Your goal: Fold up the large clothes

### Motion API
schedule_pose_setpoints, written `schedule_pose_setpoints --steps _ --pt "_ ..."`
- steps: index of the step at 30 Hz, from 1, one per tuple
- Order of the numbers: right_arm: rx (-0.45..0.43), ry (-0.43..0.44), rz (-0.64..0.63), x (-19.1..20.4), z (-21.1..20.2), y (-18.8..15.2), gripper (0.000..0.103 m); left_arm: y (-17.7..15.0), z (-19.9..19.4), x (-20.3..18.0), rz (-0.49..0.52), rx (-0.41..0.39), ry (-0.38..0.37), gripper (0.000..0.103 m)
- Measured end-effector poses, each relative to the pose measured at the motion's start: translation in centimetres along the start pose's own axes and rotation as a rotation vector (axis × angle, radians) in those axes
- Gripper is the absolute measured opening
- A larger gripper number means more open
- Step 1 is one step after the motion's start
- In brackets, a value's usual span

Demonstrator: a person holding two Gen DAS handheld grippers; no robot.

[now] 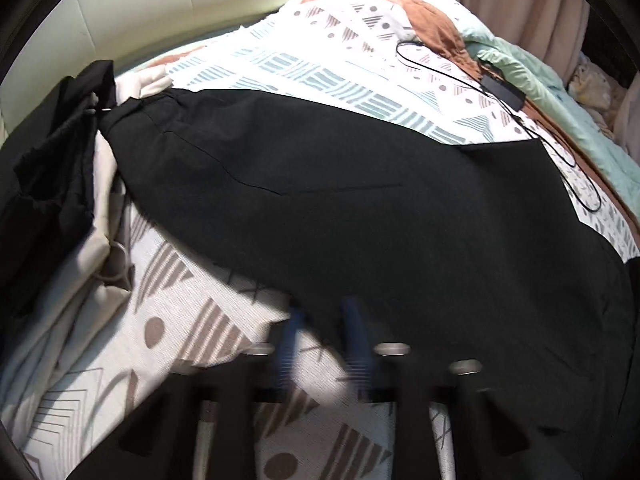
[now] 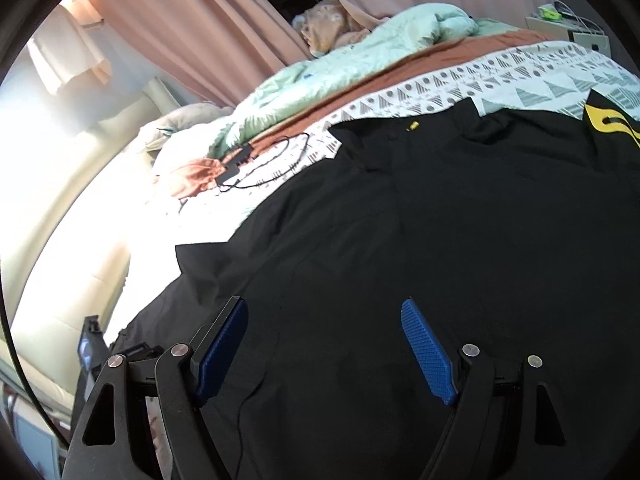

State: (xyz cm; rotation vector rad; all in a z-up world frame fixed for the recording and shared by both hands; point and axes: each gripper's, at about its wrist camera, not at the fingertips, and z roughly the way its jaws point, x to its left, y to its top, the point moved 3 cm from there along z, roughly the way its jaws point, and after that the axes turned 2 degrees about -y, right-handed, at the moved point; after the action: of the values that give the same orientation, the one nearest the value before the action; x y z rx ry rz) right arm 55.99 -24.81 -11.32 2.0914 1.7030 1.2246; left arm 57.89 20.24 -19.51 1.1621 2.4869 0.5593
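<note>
A large black garment (image 1: 360, 208) lies spread flat across the patterned bedsheet (image 1: 304, 72). It also fills the right wrist view (image 2: 460, 220), where a yellow print (image 2: 608, 120) shows at its far right. My left gripper (image 1: 324, 312) is at the garment's near hem, its blue pads (image 1: 354, 340) blurred, a narrow gap between them, with nothing visibly pinched. My right gripper (image 2: 324, 308) hovers over the black fabric with its blue pads (image 2: 428, 352) wide apart and empty.
A pile of black (image 1: 52, 168) and beige clothes (image 1: 80, 264) sits at the left. A black cable with a small box (image 1: 500, 88) lies on the sheet, beside a brown blanket (image 1: 432, 24) and mint duvet (image 2: 360, 52). Pink curtains (image 2: 208, 32) hang behind.
</note>
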Motion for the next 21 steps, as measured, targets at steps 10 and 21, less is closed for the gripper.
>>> schedule_pose_setpoints --steps 10,21 --pt "0.078 0.215 0.076 2.6 6.6 0.1 0.046 3.7 -8.2 -2.7 0.1 -0.146 -0.166 0.0" --pt "0.203 0.319 0.215 4.1 15.1 -0.8 0.025 5.3 -18.7 -10.1 0.285 -0.263 -0.365 0.0"
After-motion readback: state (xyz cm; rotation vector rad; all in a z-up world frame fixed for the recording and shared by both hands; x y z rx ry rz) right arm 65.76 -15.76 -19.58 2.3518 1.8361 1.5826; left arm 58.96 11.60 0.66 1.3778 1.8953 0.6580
